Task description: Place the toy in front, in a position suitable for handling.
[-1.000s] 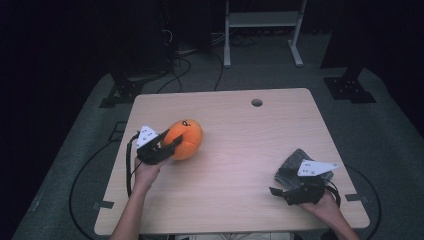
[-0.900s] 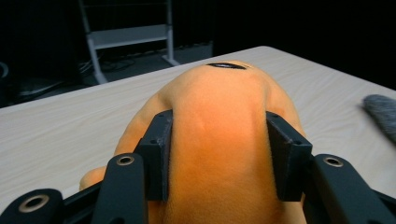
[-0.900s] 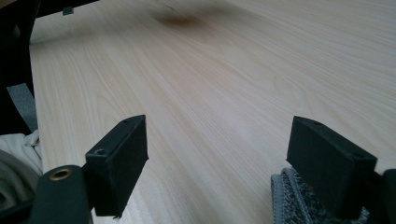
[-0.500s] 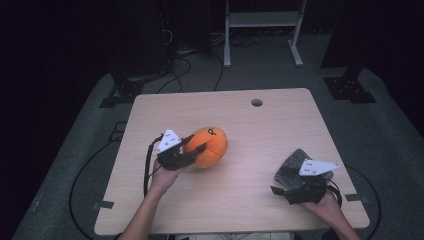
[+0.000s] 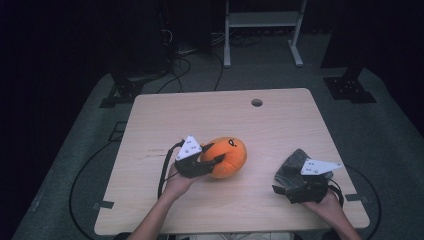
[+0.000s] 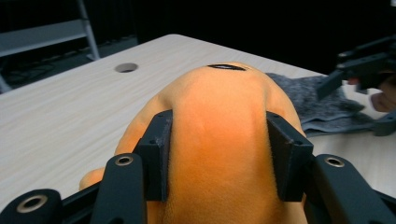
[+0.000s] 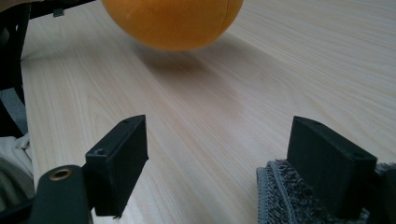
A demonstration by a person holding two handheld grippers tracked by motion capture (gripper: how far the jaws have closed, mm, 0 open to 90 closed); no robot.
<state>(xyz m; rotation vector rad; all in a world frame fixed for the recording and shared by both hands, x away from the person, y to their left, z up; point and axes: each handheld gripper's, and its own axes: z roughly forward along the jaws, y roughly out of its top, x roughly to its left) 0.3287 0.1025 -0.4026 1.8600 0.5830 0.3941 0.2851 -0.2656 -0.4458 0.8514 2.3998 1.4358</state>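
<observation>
Pale wooden table [image 5: 280, 125] under overhead camera. Left gripper [image 5: 212, 161] pinching orange plush toy [image 5: 227, 156] near table centre, jaws pressed into both soft sides. Right gripper [image 7: 233, 158] at near right edge, jaws spread wide, one jaw touching grey cloth [image 5: 292, 167].

Table [image 5: 280, 125]: pale wood top, round cable hole [image 5: 257, 102] near its far edge.
Floor [image 5: 75, 150]: grey carpet, black cables [image 5: 195, 62] trailing.
Behind: white metal frame [image 5: 260, 22], dark stands.
Light: dim, room edges black.
</observation>
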